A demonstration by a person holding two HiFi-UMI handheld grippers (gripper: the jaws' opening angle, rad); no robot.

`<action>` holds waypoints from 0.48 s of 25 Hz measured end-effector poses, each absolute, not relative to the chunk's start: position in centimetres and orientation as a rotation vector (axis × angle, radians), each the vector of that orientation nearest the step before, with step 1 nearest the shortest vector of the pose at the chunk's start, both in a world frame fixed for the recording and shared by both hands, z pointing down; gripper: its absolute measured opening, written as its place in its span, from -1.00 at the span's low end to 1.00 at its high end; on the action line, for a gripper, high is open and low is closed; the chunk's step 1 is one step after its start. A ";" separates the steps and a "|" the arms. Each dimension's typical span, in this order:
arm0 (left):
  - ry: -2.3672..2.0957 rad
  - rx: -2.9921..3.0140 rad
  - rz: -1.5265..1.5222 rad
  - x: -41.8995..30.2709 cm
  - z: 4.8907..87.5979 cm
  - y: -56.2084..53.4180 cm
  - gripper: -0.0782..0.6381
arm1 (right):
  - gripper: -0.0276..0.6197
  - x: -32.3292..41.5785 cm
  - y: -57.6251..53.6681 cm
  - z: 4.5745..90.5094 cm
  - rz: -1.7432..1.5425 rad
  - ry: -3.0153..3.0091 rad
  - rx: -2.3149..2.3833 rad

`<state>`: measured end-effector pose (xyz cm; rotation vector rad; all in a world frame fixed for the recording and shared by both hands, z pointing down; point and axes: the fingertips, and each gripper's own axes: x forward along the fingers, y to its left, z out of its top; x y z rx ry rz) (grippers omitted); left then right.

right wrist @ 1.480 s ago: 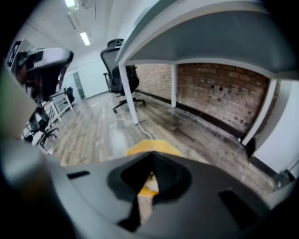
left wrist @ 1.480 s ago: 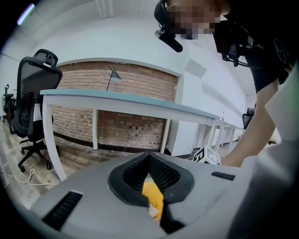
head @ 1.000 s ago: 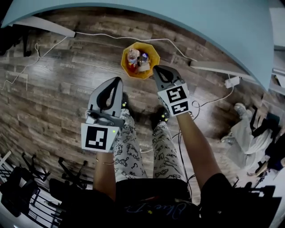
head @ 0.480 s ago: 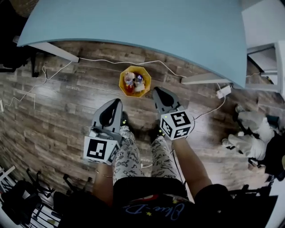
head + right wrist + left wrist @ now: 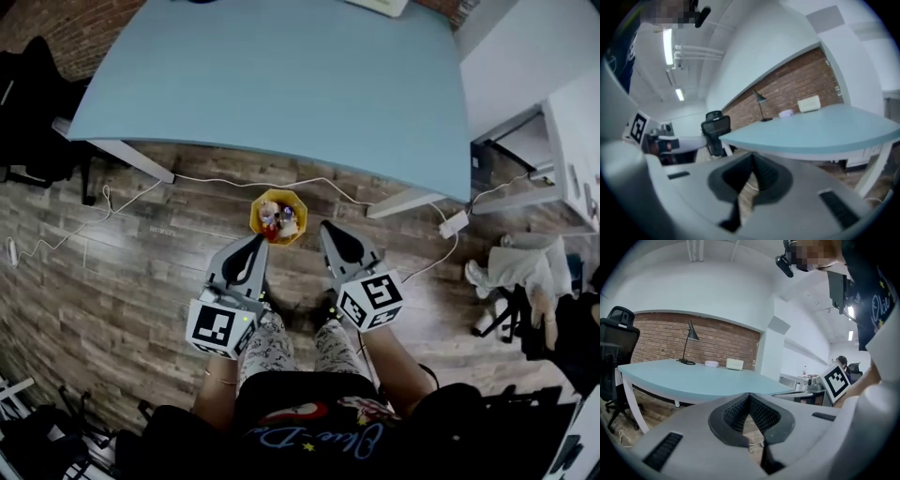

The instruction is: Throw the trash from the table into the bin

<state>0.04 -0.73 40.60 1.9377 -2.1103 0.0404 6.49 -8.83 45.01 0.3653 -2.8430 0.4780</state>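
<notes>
In the head view an orange bin (image 5: 278, 216) with several pieces of trash inside stands on the wooden floor just in front of the light-blue table (image 5: 281, 84). My left gripper (image 5: 257, 238) and right gripper (image 5: 324, 226) hover side by side near the bin, both shut and empty. In the left gripper view my left gripper (image 5: 749, 395) has its jaws together, pointing over the table (image 5: 693, 376). The right gripper view shows my right gripper (image 5: 752, 165) likewise shut, facing the table (image 5: 825, 129). Only a lamp (image 5: 689, 341) and a white box (image 5: 735, 363) show at the table's far edge.
A black office chair (image 5: 37, 112) stands left of the table. A white cable and power adapter (image 5: 454, 223) lie on the floor by the table leg. A white cabinet (image 5: 562, 103) and a pale bundle (image 5: 525, 272) are at the right. The person's legs are below the grippers.
Both grippers have risen from bin height and stayed shut. The head view has tilted up, so more of the table shows and the bin looks smaller.
</notes>
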 end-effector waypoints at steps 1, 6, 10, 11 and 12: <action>-2.106 1.953 0.043 0.3 40.0 -0.9 -0.76 | -0.90 6.7 -8.8 44.0 0.478 -2.858 0.369; -2.060 2.029 0.073 2.2 37.6 -1.3 -0.76 | -0.90 8.1 -8.6 39.6 0.454 -2.918 0.386; -2.022 2.075 0.085 3.6 36.1 -1.9 -0.76 | -0.90 9.3 -8.4 36.3 0.402 -2.970 0.368; -2.014 2.088 0.090 4.0 35.7 -2.0 -0.76 | -0.90 9.6 -8.4 35.6 0.394 -2.982 0.366; -2.010 2.108 0.087 4.4 35.0 -2.3 -0.76 | -0.90 10.0 -8.3 34.9 0.386 -2.994 0.365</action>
